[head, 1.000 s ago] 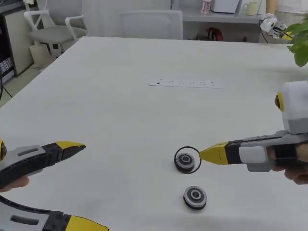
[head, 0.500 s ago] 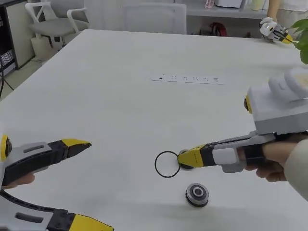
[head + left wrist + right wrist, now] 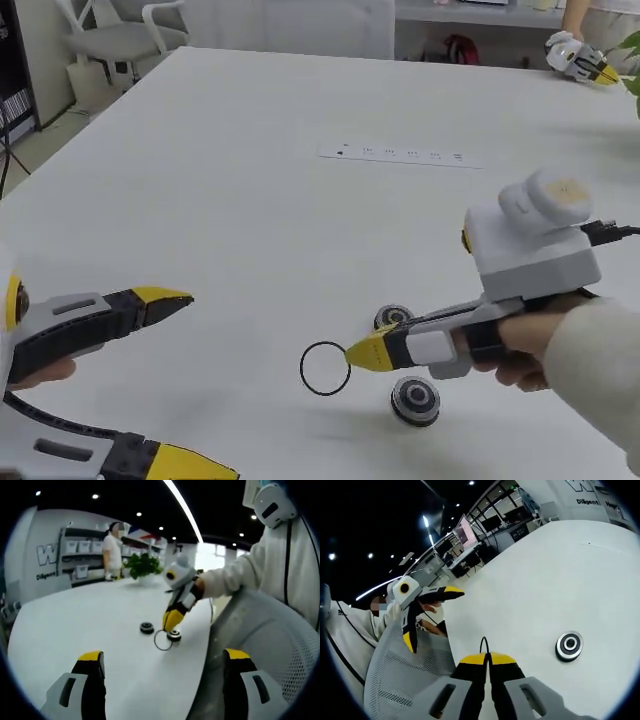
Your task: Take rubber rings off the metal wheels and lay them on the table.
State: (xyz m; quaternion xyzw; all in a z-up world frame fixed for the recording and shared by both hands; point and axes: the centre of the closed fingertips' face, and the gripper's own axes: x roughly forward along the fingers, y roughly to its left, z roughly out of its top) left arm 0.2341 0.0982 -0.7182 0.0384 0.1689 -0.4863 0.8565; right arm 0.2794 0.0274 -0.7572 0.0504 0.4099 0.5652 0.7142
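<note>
My right gripper (image 3: 350,357) is shut on a thin black rubber ring (image 3: 325,368), which hangs just left of its yellow tips, low over the white table (image 3: 250,200). Two metal wheels lie beside that gripper: one (image 3: 392,318) behind it, another (image 3: 415,399) in front. In the right gripper view the jaws (image 3: 489,657) pinch the ring (image 3: 484,645) edge-on, with a wheel (image 3: 569,645) to the right. My left gripper (image 3: 205,385) stands open at the lower left, holding nothing. From the left gripper view I see the ring (image 3: 163,641) and both wheels (image 3: 147,628) (image 3: 174,636).
A white power strip (image 3: 400,155) lies mid-table. Chairs (image 3: 110,40) stand beyond the far left edge. Another gripper (image 3: 577,55) rests at the far right, near a green plant (image 3: 632,60). A person (image 3: 112,545) stands by shelves in the background.
The right gripper has pulled the ring off the farther wheel and carried it left, toward me. The left gripper has held still, and the head camera has shifted.
</note>
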